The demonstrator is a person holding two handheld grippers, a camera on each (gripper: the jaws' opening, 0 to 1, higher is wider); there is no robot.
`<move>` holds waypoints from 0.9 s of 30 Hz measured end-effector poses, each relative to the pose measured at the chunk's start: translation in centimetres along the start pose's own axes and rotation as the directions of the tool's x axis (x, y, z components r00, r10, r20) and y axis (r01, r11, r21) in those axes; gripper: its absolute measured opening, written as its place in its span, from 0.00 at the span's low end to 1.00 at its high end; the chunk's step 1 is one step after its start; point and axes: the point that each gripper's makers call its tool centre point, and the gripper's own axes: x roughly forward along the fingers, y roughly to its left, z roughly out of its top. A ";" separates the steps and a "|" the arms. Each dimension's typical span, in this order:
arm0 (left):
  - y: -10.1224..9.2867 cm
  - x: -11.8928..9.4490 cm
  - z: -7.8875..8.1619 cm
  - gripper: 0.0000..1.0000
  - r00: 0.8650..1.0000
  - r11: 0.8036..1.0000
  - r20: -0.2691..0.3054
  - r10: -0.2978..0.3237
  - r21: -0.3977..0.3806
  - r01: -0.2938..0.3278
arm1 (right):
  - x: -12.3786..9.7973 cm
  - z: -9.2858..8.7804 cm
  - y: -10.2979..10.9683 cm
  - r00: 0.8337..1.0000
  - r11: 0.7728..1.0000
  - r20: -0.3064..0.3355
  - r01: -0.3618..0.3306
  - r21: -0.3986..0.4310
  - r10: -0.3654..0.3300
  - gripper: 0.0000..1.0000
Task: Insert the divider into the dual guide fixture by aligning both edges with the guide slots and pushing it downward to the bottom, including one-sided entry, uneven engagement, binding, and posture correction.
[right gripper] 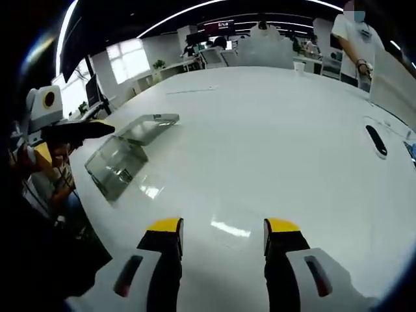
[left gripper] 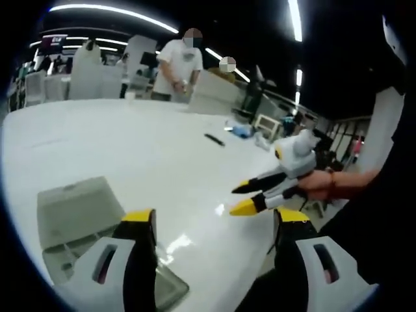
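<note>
In the left gripper view the left gripper (left gripper: 211, 224) stands with its yellow-tipped jaws well apart and nothing between them, raised over the near edge of the white table (left gripper: 130, 143). Just beyond and beside its left jaw lies the clear fixture (left gripper: 84, 218), a see-through box-like piece with a flat clear panel leaning or lying against it; whether that panel is the divider, and whether it already sits in a slot, cannot be told from here. The right gripper (right gripper: 222, 235) is likewise spread wide and empty in the right gripper view, hovering above bare table, with the fixture (right gripper: 123, 156) farther off toward its left. In the left gripper view the right gripper (left gripper: 260, 195) comes in from the side, held in the person's hand (left gripper: 322, 185), its yellow tips pointing toward the fixture. The clear plastic looks light, stiff and slick, so it will probably slide on the glossy table if pushed sideways, and a thin panel may crack or bind if forced at a tilt. A fair hold would be on the divider's top edge near its middle, or one jaw pair near each upper corner, keeping it upright so both edges enter together. Past the fixture lies a small dark object (right gripper: 376, 140), and farther still a person (left gripper: 179, 65) stands at the far side of the table.
</note>
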 end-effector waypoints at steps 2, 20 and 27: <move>-0.2 -0.3 0.0 0.71 1.000 1.000 -0.001 0.004 0.003 -0.004 | 0.2 -0.3 -0.1 1.000 1.000 -0.019 -0.006 -0.007 0.005 0.46; -0.3 -1.2 -1.0 0.71 0.999 0.999 -0.017 0.051 -0.005 -0.051 | 2.2 -1.2 -0.8 0.991 0.996 -0.118 0.058 -0.072 -0.067 0.45; -0.3 -1.7 -1.8 0.71 0.998 0.998 -0.031 0.057 -0.017 -0.057 | 2.6 -1.3 -0.6 0.982 0.992 -0.155 0.101 -0.070 -0.111 0.44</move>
